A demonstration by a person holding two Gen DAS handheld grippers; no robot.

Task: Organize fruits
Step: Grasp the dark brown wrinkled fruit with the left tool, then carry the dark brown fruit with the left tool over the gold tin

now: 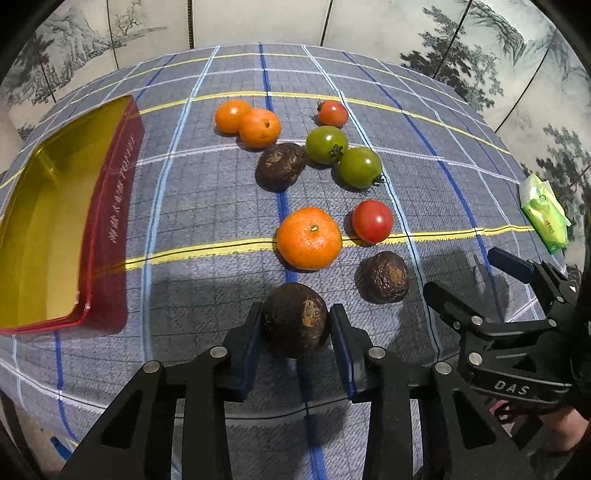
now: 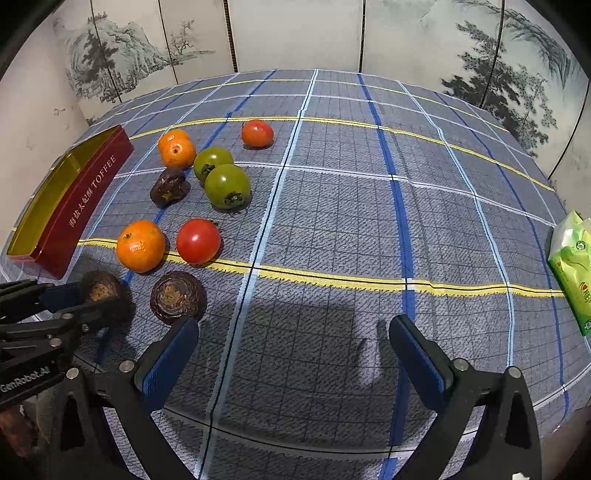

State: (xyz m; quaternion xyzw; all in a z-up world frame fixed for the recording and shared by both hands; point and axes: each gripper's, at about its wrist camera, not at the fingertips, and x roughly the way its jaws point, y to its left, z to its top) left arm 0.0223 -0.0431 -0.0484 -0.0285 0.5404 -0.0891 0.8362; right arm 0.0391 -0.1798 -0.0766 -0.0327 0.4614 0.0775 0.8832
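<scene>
My left gripper (image 1: 297, 320) is shut on a dark brown wrinkled fruit (image 1: 295, 325) at the near edge of the checked cloth; its blue pads press both sides. The right wrist view shows that grip from the side (image 2: 101, 286). Two more dark fruits (image 1: 386, 277) (image 1: 280, 166) lie among three mandarins (image 1: 309, 238), two red tomatoes (image 1: 372, 220) and two green tomatoes (image 1: 326, 144). The red tin with a gold inside (image 1: 110, 206) sits empty at the left. My right gripper (image 2: 293, 328) hovers open over bare cloth, to the right of the fruits.
A green tissue pack (image 2: 572, 269) lies at the right edge of the table. A painted folding screen (image 2: 295, 33) stands behind the table. The cloth's right half (image 2: 406, 206) holds no fruit.
</scene>
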